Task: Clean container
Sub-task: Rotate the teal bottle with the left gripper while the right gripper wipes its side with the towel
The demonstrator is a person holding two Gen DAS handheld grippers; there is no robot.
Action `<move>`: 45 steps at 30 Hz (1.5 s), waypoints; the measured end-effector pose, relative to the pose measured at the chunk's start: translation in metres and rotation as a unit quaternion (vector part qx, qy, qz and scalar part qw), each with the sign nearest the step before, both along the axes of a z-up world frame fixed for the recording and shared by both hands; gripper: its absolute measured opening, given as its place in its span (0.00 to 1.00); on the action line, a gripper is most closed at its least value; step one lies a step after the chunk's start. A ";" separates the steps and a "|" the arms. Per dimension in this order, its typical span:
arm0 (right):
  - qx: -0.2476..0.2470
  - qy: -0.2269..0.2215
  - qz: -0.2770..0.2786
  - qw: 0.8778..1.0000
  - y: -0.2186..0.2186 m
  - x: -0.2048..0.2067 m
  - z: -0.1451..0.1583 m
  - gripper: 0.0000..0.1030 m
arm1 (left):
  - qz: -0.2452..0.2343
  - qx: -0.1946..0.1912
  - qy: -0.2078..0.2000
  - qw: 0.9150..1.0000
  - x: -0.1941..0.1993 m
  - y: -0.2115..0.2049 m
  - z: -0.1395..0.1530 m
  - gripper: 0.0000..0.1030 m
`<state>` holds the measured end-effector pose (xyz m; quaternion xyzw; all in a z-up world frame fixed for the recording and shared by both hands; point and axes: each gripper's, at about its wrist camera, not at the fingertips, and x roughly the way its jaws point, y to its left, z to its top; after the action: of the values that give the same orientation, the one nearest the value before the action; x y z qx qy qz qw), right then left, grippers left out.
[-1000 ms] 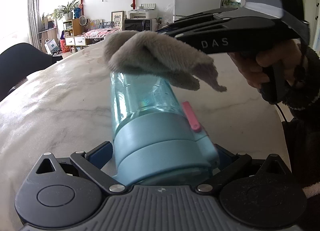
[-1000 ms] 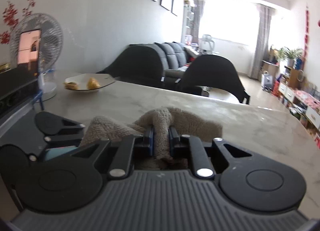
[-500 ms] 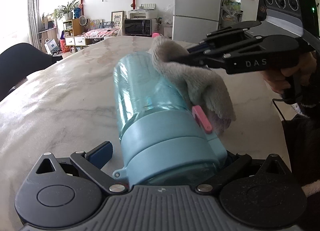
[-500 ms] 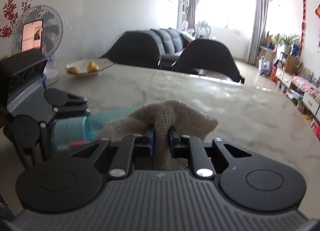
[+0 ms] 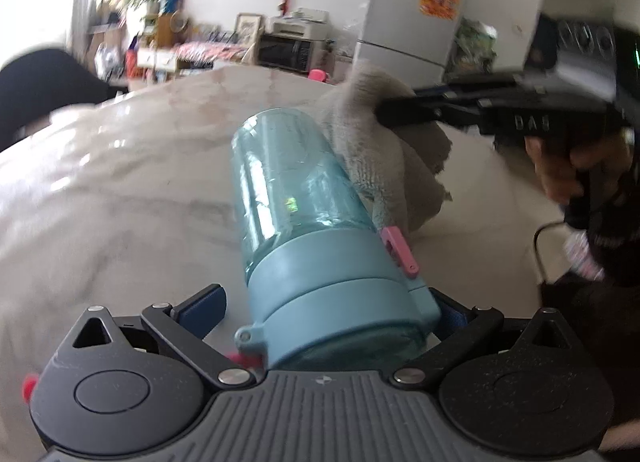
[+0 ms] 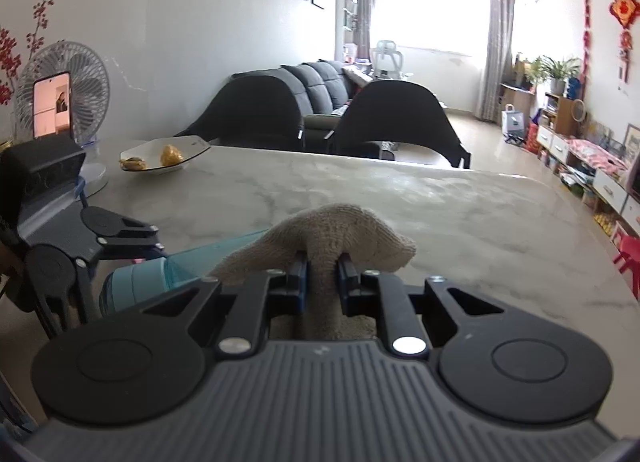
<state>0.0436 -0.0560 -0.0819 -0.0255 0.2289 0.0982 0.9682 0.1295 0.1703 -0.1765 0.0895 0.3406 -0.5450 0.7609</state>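
Above the marble desk (image 5: 120,190), at six o'clock in the left wrist view: clear blue bottle (image 5: 296,198) held tilted, base pointing away toward twelve o'clock, lidded end nearest the camera. Judged light and apparently empty; walls rigid, smooth and likely slippery. Best taken at the opaque blue lid collar (image 5: 332,274), wider and less glassy than the barrel, with the pink latch (image 5: 400,250) kept clear of the pads.

Left gripper (image 5: 332,318): jaws spread wide around the lid end and pressed against its two sides, carrying the bottle.

Right gripper (image 6: 322,274): entered the left wrist view from three o'clock; jaws drawn nearly together, pinching a fold of soft grey-beige cloth (image 6: 340,230). Cloth limp and plush, draped against the bottle's barrel on its two o'clock side, touching it along the upper wall.

Remaining in view: dish with food (image 6: 164,156) at ten o'clock in the right wrist view, well apart from the work; table fan (image 6: 64,90) beyond it.
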 end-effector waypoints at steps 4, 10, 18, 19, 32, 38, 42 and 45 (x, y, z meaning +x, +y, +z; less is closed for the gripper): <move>0.001 -0.002 -0.005 1.000 0.008 0.002 0.006 0.14 | 0.040 -0.026 0.071 0.996 0.005 0.015 0.003 0.99; -0.013 -0.015 -0.006 1.000 0.025 0.004 0.019 0.15 | 0.094 -0.136 0.183 0.969 0.019 0.042 -0.020 0.92; -0.021 -0.017 -0.019 0.999 0.028 -0.006 0.019 0.15 | 0.111 -0.131 0.168 0.971 0.008 0.033 -0.024 0.78; -0.022 -0.017 -0.021 0.999 0.027 -0.008 0.019 0.15 | 0.108 -0.118 0.152 0.975 0.005 0.029 -0.019 0.77; 0.009 -0.018 -0.009 1.000 0.010 -0.001 0.024 0.16 | -0.043 0.170 -0.184 0.967 -0.049 -0.050 0.045 0.78; 0.020 0.003 0.007 1.000 0.009 0.007 0.016 0.38 | -0.045 0.177 -0.225 0.957 -0.062 -0.059 0.054 0.78; 0.044 0.016 0.004 0.999 -0.001 0.000 0.012 0.64 | -0.056 0.184 -0.265 0.945 -0.076 -0.066 0.051 0.78; 0.056 0.040 0.005 0.998 -0.005 -0.006 0.004 0.75 | -0.065 0.180 -0.297 0.936 -0.085 -0.061 0.044 0.78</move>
<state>0.0373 -0.0611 -0.0783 0.0317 0.2618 0.1171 0.9575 0.0450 0.1088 -0.1330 0.4046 0.1854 -0.4712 0.7615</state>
